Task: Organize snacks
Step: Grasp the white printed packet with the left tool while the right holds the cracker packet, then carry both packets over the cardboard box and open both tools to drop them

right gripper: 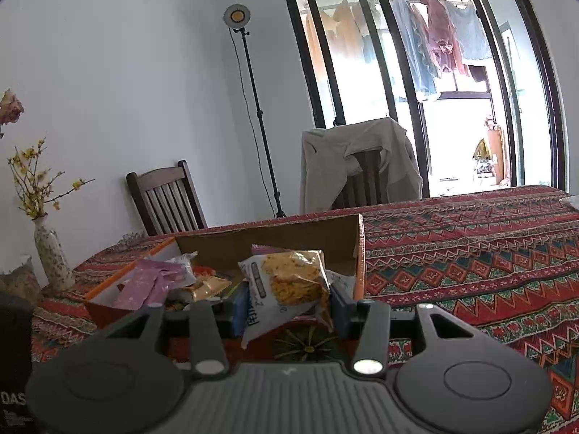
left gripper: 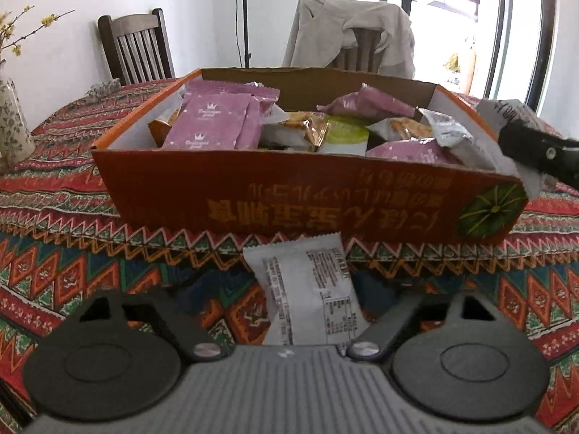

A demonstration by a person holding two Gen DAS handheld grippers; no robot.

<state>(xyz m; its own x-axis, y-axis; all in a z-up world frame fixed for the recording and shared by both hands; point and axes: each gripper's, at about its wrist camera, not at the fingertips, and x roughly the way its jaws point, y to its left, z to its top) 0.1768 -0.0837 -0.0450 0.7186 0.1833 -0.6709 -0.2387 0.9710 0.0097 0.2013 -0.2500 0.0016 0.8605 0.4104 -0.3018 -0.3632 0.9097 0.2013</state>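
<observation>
A flat white foil packet (left gripper: pixel 307 293) with printed text lies on the woven zigzag tabletop (left gripper: pixel 72 271), just before the near wall of the orange cardboard box (left gripper: pixel 289 195), its long axis running from the left hand-held gripper (left gripper: pixel 289 311) toward the box; whether those fingers press it I cannot tell. The right hand-held gripper (right gripper: pixel 286 311) clamps a crinkly cracker packet (right gripper: pixel 286 282), tilted, over the box's right end.

Orange cardboard box (left gripper: pixel 275 195) heaped with purple packets (left gripper: pixel 217 123), white printed packet (left gripper: pixel 311 289) flat before it
</observation>
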